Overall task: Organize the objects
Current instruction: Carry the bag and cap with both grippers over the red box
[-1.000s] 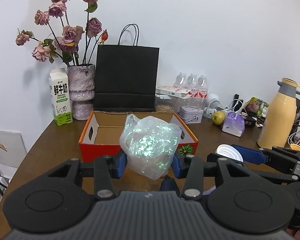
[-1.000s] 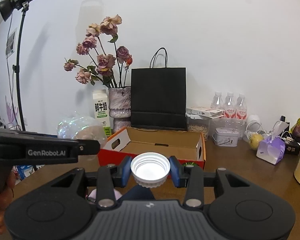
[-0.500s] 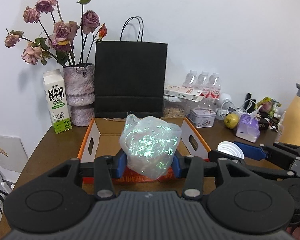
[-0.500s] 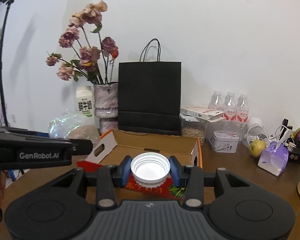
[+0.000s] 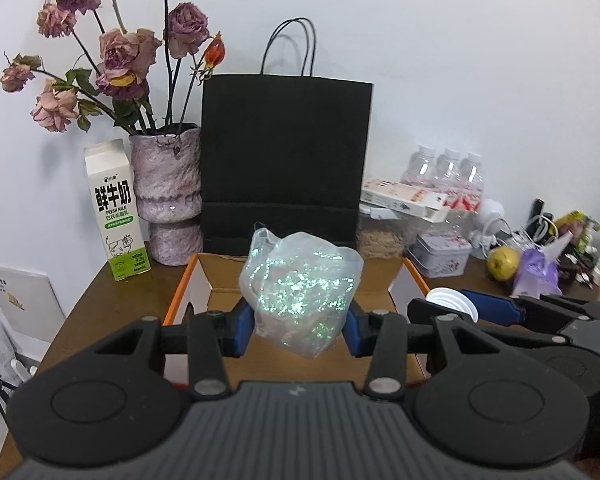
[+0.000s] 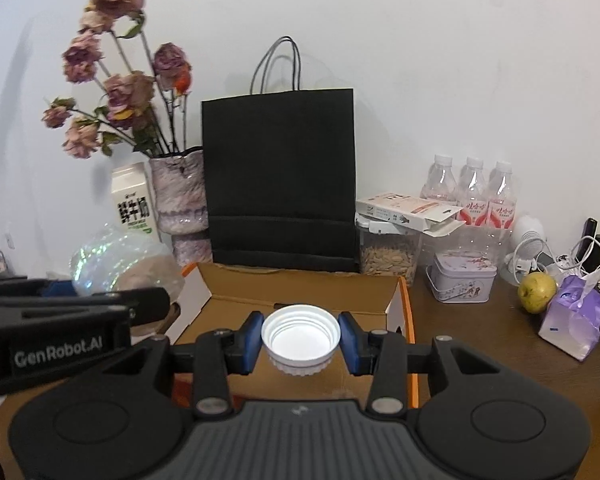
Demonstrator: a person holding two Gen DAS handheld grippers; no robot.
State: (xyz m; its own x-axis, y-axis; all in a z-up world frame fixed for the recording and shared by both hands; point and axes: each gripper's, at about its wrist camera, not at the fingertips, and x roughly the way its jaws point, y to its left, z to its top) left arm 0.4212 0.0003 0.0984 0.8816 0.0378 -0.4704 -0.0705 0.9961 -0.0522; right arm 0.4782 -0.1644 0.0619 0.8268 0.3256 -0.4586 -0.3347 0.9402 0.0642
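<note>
Two hand-held grippers hang over an open cardboard box (image 6: 300,284) on a cluttered brown table (image 5: 112,300), each loaded and neither yet emptied. The left gripper (image 5: 298,326) is clenched on a crumpled, glittery plastic bag (image 5: 300,292), its blue pads pressing the bag's sides above the near end of the box. The right gripper (image 6: 300,340) grasps a white screw lid (image 6: 300,334), open side up, held above the box's near edge and just beside the bag.

Judged from how things lie, the sorting is at its carrying stage: both things are lifted and brought to the box, but nothing is set down. The part of the box floor that shows looks bare, so the dropping-in appears to remain for both, and probably for more of the clutter to the right of the box.

Behind the box stand a black paper bag (image 5: 286,160), a vase of dried roses (image 5: 166,192) and a milk carton (image 5: 114,208); to its right sit a small tin (image 6: 464,276), a pear-like fruit (image 6: 536,286) and water bottles (image 6: 474,192).

Much stays unseen. The grippers' bodies block the near half of the box, the plastic bag's contents are hard to make out, and the person is only a sliver of hand at the right-wrist view's lower left edge.
</note>
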